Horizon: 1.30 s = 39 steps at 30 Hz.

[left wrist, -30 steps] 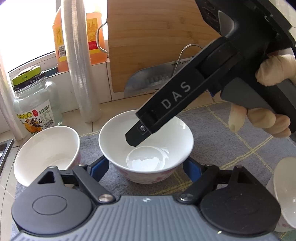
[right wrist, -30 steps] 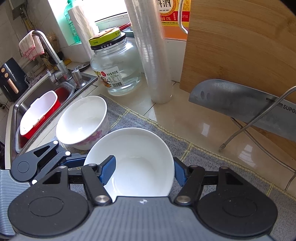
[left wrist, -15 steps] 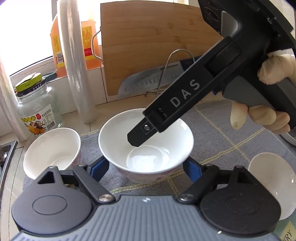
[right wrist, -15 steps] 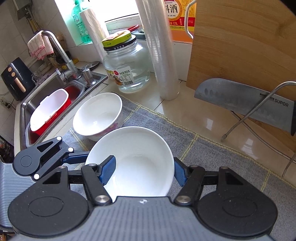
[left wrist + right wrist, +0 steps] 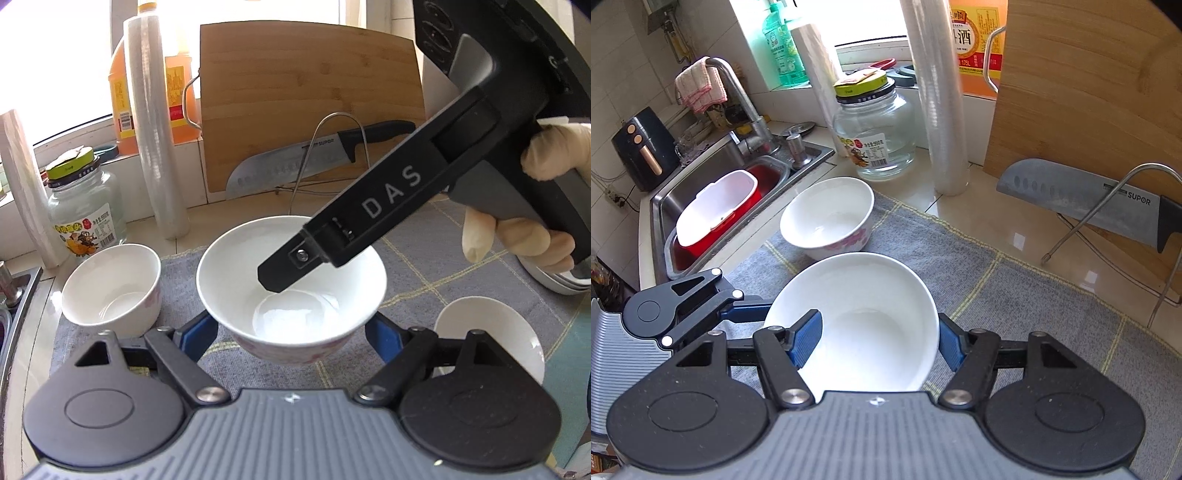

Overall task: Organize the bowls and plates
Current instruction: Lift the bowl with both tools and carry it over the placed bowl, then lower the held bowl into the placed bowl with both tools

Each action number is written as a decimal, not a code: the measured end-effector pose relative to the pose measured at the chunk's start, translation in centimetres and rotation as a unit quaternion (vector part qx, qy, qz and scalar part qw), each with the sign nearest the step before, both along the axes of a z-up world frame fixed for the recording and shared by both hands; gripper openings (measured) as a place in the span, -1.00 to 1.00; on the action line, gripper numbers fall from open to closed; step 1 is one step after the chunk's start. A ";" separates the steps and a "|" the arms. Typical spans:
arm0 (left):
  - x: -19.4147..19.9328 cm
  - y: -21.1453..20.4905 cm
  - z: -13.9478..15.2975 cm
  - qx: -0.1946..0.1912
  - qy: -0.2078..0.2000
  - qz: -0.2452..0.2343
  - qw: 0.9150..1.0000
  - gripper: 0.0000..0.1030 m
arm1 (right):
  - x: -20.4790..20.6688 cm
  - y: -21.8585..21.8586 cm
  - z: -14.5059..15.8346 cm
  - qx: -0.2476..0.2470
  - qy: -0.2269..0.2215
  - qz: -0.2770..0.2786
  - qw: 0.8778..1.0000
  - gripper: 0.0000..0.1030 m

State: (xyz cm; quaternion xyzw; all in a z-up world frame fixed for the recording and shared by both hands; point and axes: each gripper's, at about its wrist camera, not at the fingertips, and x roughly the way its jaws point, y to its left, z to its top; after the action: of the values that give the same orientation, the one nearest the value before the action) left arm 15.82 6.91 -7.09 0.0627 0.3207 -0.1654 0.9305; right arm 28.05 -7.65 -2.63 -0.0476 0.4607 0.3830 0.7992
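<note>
A white bowl with pink flowers (image 5: pixel 291 288) hangs just over the grey mat (image 5: pixel 424 258), held from two sides. My left gripper (image 5: pixel 291 328) is shut on it, one blue pad on each outer wall. My right gripper (image 5: pixel 875 339) is shut on the same bowl (image 5: pixel 864 317), its left pad (image 5: pixel 805 339) inside and its right pad outside the rim. In the left wrist view a right-gripper finger (image 5: pixel 295 258) reaches down into the bowl, a gloved hand (image 5: pixel 517 240) behind it. The left gripper's finger (image 5: pixel 746 310) shows in the right wrist view.
A second flowered bowl (image 5: pixel 827 218) stands on the mat's left end, a small white bowl (image 5: pixel 487 332) on its right. Behind are a glass jar (image 5: pixel 875 136), a cling-film roll (image 5: pixel 942 110), a cutting board (image 5: pixel 310 103) and a knife (image 5: pixel 1071 195) on a wire stand. A sink (image 5: pixel 713 177) lies left.
Both grippers have risen and drawn back together with the bowl between them. The counter behind has dropped away and the small white bowl on the right has come into view.
</note>
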 end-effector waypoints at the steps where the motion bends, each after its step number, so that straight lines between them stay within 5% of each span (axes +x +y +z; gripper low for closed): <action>1: -0.3 -0.1 0.2 -0.001 0.000 0.000 1.000 0.67 | -0.5 -0.1 0.3 0.005 0.000 0.000 1.000 0.39; 39: -7.0 -6.2 2.5 -0.004 0.011 -0.090 0.996 0.68 | -10.0 -7.6 2.6 0.004 -0.013 -0.061 0.998 0.39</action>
State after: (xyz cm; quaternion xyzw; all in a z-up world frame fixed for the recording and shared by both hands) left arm 8.85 0.74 -4.58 0.0856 0.3228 -0.2505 0.9087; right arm 18.00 -15.26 -0.04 -0.0211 0.4512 0.3349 0.8270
